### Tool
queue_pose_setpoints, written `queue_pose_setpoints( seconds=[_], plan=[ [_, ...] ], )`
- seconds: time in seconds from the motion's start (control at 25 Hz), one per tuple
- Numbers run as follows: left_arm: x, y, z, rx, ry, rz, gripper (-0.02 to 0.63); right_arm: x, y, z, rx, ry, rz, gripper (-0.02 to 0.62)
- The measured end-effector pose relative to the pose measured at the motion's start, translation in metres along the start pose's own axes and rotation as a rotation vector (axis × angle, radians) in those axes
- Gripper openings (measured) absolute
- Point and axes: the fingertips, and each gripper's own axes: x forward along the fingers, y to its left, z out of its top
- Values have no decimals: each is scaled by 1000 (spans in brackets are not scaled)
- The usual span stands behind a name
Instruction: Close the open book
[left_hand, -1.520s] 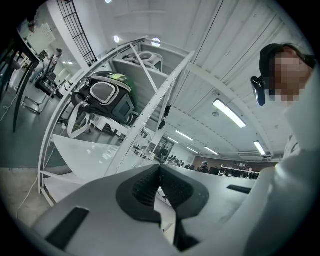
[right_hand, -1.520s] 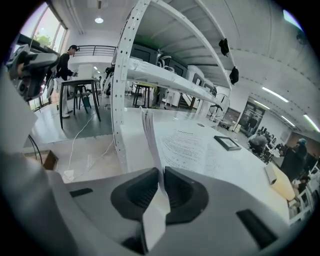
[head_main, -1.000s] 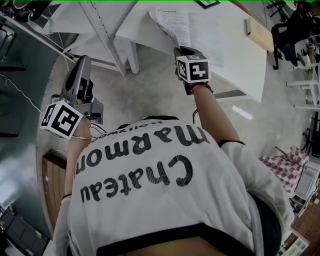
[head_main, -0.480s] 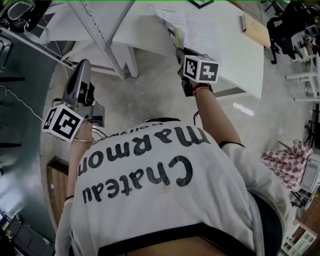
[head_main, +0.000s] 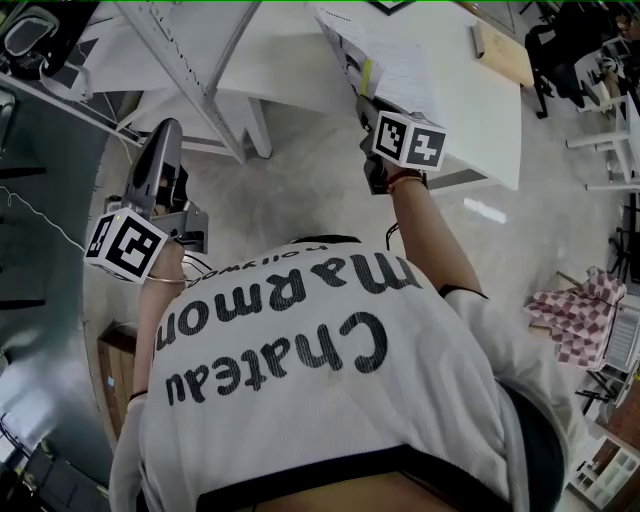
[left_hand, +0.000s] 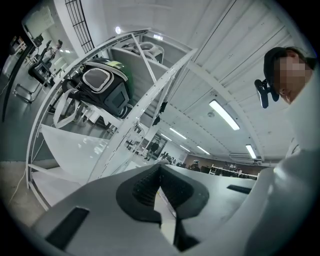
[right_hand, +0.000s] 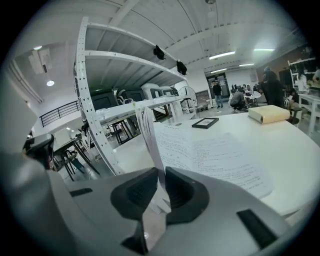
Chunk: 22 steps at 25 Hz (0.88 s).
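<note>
The open book (head_main: 405, 68) lies on the white table (head_main: 480, 120), its printed right page (right_hand: 215, 155) flat. Its left stack of pages (right_hand: 147, 130) stands lifted on edge, and the same lifted pages (head_main: 343, 48) show in the head view. My right gripper (right_hand: 161, 187) is shut on the near edge of that stack, pads pressing both sides. In the head view the right gripper (head_main: 364, 100) sits at the table's near edge. My left gripper (head_main: 163, 140) hangs away to the left over the floor, pointing level. The left gripper (left_hand: 160, 182) is shut on nothing.
A small black picture frame (right_hand: 205, 123) and a closed tan book (right_hand: 269, 114) lie farther back on the table. A white metal shelf rack (right_hand: 100, 115) stands left of the table, with a black bag (left_hand: 100, 90) on it. People stand in the far background.
My right gripper has rolled and moved slightly up and to the right, raising the gripped pages more upright. The left gripper has stayed in place.
</note>
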Motion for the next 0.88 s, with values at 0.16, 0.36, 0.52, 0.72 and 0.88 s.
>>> queue_pose_setpoints(
  seconds=[0.16, 0.36, 0.52, 0.72, 0.88],
  plan=[
    [6, -3, -1, 1, 6, -13, 23, -5, -6, 2, 2, -8, -12, 60],
    [14, -7, -2, 0, 21, -38, 23, -9, -13, 4, 3, -19, -39, 60],
    [19, -8, -2, -1, 23, -44, 23, -15, -22, 4, 19, -24, -59, 58],
    [26, -12, -6, -5, 32, -57, 23, -20, -32, 5, -45, -13, -107, 55],
    [29, -13, -9, -6, 38, -60, 23, -21, -38, 5, -120, -2, -141, 54]
  ],
)
